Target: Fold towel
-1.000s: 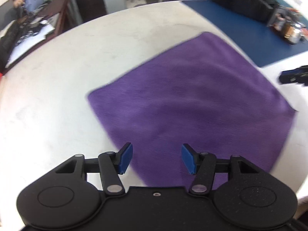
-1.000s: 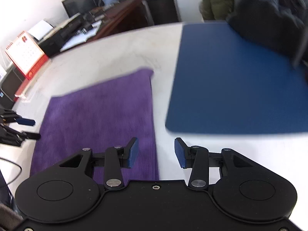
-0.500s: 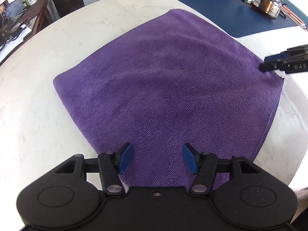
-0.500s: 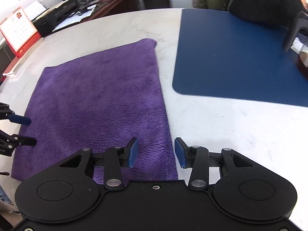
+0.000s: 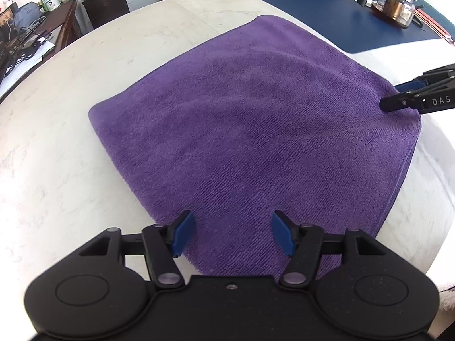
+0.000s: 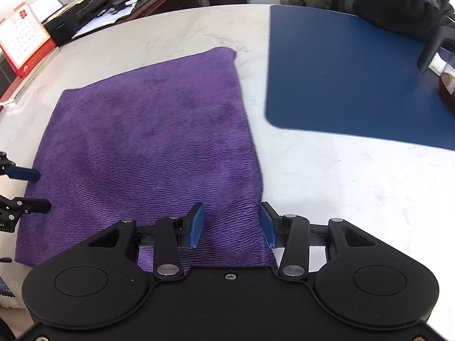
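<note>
A purple towel [image 5: 256,128] lies flat on the white marble table [image 5: 57,147], with a doubled edge along its right side. My left gripper [image 5: 231,227] hovers over the towel's near left corner. Its jaws are opening, and only flat cloth shows beneath them, ungripped. In the right wrist view the towel [image 6: 148,142] fills the left half. There my right gripper [image 6: 231,221] stands open over the near right corner, its right pad at the towel's edge. Each gripper shows in the other's view: the right gripper [image 5: 398,96] at the far right, the left gripper [image 6: 37,190] at the far left.
A blue mat [image 6: 341,79] lies on the table to the right of the towel, with a glass teapot [image 5: 395,2] on it. A person in a dark sleeve [image 6: 398,8] sits behind the mat. A red desk calendar [image 6: 22,39] and a cluttered desk stand at the back left.
Both grippers have come closer to the towel's near edge. The right one shifted left, so its jaws now straddle the right corner. The left jaws stand a little wider.
</note>
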The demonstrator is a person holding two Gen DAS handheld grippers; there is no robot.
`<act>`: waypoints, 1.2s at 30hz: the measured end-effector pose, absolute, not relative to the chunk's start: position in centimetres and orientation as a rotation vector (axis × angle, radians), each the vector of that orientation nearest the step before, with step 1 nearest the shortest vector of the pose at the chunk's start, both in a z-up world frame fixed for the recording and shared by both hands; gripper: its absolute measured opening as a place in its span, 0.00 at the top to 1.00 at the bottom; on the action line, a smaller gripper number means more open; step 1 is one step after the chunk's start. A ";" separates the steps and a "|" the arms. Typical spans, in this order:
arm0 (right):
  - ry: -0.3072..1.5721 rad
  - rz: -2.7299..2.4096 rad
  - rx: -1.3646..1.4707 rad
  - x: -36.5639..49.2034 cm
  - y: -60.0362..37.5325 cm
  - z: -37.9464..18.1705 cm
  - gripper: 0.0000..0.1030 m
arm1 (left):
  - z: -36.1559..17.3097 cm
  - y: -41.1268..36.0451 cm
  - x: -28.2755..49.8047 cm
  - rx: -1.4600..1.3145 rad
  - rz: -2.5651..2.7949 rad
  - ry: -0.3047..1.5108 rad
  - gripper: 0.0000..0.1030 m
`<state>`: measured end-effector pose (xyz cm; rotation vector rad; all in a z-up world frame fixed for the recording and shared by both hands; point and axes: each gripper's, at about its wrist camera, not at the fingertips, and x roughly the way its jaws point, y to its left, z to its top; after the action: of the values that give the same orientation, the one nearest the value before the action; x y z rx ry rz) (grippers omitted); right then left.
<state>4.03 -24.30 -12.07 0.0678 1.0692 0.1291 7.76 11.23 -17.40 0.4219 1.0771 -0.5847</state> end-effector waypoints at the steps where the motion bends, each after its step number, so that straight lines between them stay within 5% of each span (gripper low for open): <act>1: 1.074 0.136 0.064 3.9 -23.7 -12.1 0.59 | -17.4 11.6 7.8 0.421 -0.586 1.075 0.40; 19: 1.104 0.221 0.060 2.3 -14.3 -10.9 0.60 | -16.8 20.8 8.8 0.379 -0.441 1.104 0.38; 23: 1.061 0.169 0.068 2.4 -16.7 -8.9 0.60 | -15.7 20.0 9.0 0.413 -0.385 1.095 0.45; 36: 0.984 0.282 0.202 8.7 -20.2 -10.3 0.60 | -12.5 11.4 11.4 0.430 -0.409 1.001 0.45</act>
<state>8.71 -20.23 -10.29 0.2021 0.9845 0.2816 11.45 11.40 -12.48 0.4300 1.0011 -0.4089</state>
